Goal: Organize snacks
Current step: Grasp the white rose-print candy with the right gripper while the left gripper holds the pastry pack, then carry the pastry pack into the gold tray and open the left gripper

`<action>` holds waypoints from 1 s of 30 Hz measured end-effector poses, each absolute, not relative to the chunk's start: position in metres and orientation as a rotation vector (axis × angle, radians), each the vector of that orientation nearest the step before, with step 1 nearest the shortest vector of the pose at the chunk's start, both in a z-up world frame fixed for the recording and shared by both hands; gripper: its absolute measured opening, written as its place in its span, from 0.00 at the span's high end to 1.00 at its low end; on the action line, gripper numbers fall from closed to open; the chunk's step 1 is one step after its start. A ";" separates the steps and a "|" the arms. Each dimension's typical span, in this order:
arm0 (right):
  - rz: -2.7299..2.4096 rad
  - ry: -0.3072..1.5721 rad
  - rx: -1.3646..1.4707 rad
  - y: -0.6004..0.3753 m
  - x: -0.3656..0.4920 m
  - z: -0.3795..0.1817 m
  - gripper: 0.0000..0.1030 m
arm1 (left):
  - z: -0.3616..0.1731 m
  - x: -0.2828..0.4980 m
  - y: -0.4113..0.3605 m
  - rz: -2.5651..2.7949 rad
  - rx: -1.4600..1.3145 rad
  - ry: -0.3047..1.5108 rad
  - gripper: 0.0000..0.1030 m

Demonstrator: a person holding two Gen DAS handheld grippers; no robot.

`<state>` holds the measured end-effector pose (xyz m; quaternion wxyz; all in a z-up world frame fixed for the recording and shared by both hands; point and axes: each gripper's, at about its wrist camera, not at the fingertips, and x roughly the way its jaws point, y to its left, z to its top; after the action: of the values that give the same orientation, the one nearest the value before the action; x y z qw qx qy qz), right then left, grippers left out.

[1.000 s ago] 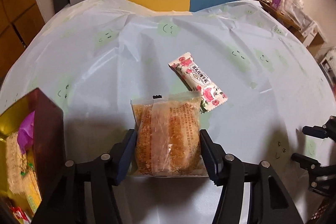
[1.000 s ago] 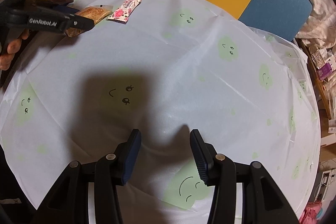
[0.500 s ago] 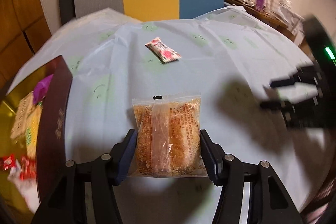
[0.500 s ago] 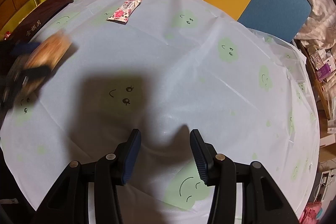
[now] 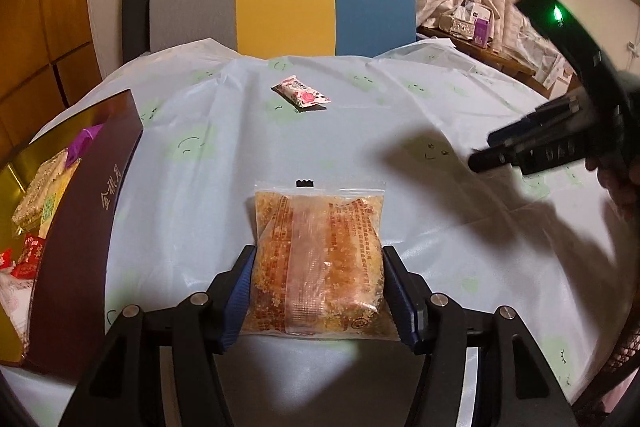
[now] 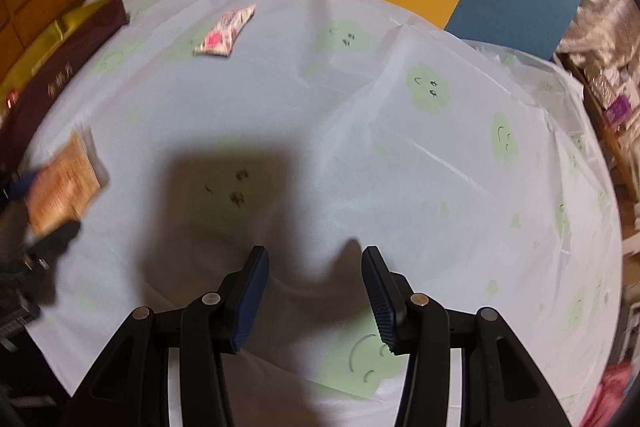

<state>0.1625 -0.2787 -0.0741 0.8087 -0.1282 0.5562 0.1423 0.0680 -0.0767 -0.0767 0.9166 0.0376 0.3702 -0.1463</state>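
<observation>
My left gripper [image 5: 318,267] is shut on a clear packet of golden-brown crispy snack [image 5: 318,259] and holds it above the table; it also shows at the left of the right wrist view [image 6: 62,189]. A pink flowered snack packet [image 5: 301,95] lies on the far part of the table, and shows in the right wrist view [image 6: 224,33] too. A dark brown box with gold lining [image 5: 76,219] at the left holds several wrapped snacks. My right gripper [image 6: 315,275] is open and empty above the tablecloth, and appears at the right of the left wrist view [image 5: 532,147].
The round table wears a pale blue cloth with green smiley faces [image 5: 420,115]. A grey, yellow and blue chair [image 5: 284,3] stands behind it. A cluttered shelf [image 5: 476,23] is at the far right. The box shows in the right wrist view [image 6: 60,67].
My left gripper has lifted the crispy snack packet and pulled back from the pink packet, with the box now nearer at the left. My right gripper has shifted slightly; its view is blurred.
</observation>
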 end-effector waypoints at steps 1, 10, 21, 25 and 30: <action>0.320 1.184 -0.247 -0.277 0.165 -0.069 0.52 | -0.077 0.068 -0.076 -0.301 0.072 0.756 0.40; 0.425 1.087 -0.220 -0.207 0.208 -0.034 0.52 | -0.079 0.063 -0.074 -0.302 0.059 0.726 0.40; 0.335 1.108 -0.206 -0.145 0.274 -0.059 0.52 | -0.081 0.063 -0.072 -0.312 0.041 0.717 0.40; 0.309 1.141 -0.182 -0.146 0.287 -0.071 0.54 | -0.081 0.063 -0.072 -0.312 0.042 0.715 0.40; 0.342 1.170 -0.135 -0.156 0.280 -0.074 0.77 | -0.081 0.063 -0.073 -0.312 0.044 0.714 0.40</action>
<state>0.2805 -0.1560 -0.0740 0.8179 -0.0633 0.5490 0.1604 0.0627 -0.0730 -0.0807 0.9249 0.0216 0.3478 -0.1519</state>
